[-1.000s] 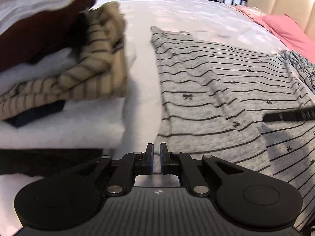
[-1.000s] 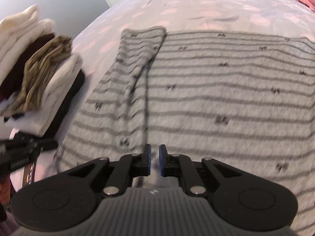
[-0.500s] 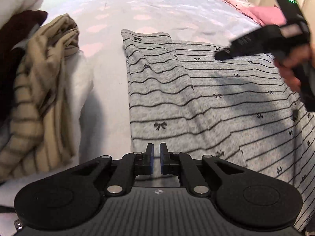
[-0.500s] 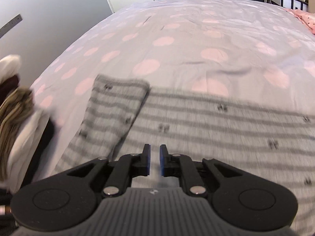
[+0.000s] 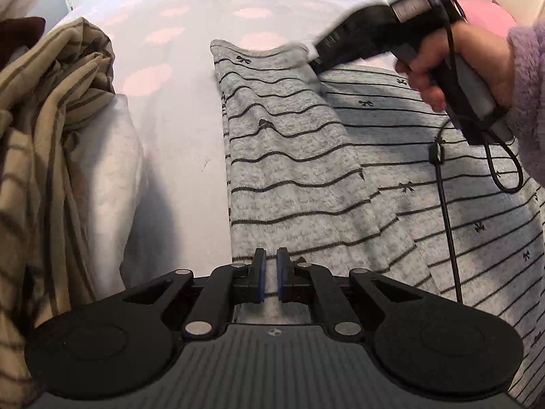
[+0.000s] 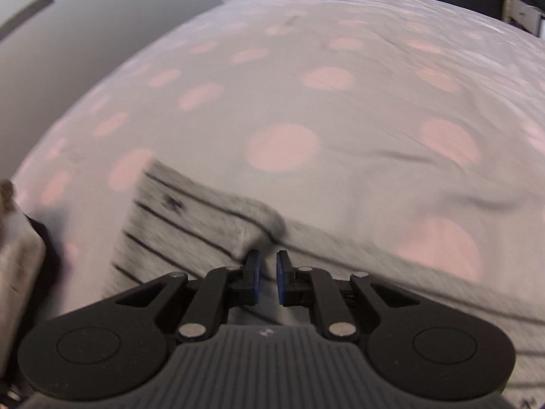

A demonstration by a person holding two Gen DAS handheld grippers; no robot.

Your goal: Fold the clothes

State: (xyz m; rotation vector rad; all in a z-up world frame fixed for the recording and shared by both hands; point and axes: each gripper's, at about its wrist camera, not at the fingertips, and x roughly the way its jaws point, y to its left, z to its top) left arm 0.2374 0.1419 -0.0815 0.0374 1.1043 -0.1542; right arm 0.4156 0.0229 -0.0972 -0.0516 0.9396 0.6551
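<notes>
Two grippers up, both over the grey striped top (image 5: 296, 156) spread on the polka-dot bedspread (image 5: 190, 78). My left gripper (image 5: 269, 277) sits at the near edge of the top, fingers (image 5: 259, 272) almost together with a narrow gap showing; grey fabric shows below and between them, but I cannot tell whether they pinch it. My right gripper (image 6: 268, 277) is at the far end of the folded-in sleeve (image 6: 190, 228), where the cloth bunches up just ahead of its fingertips (image 6: 254, 269). Fingers there are also nearly together with a slim gap, nothing visibly clamped. From the left wrist view I see the right gripper's nose touching that sleeve corner, my right hand (image 5: 453, 61) on the handle, cable (image 5: 446, 211) trailing across the top. Pile of folded clothes (image 5: 51, 143) sits at the left side of the bed, beside the top but apart from it. Right view is motion-blurred.
</notes>
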